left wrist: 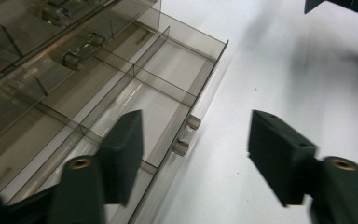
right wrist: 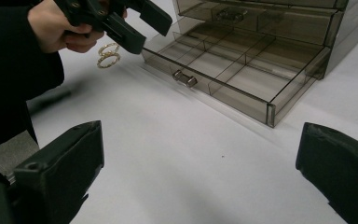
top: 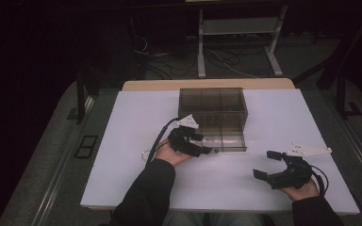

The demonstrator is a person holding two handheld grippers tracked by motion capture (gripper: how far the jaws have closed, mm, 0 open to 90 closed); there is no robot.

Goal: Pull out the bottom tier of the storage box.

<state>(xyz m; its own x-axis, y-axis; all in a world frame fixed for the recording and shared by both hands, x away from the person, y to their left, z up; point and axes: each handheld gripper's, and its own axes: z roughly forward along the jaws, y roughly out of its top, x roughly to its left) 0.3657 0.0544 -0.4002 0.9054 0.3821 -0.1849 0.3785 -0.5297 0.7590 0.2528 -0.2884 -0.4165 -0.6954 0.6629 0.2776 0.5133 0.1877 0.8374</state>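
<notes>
We hold the left claw (top: pixel 207 145) just over the near left corner of the pulled-out drawer (top: pixel 226 140) of the smoky clear organizer box (top: pixel 212 101), which stands at the far middle of the white bench (top: pixel 136 117). Its jaws stand apart with nothing between them; the drawer's small knob (left wrist: pixel 185 135) lies below the gap. The drawer's compartments look bare. Gold rings (right wrist: pixel 107 55) lie on the bench just left of the drawer, beside our left hand (right wrist: pixel 58 25). Our right claw (top: pixel 266 164) hovers wide open over the near right bench, well apart from the box, holding nothing.
</notes>
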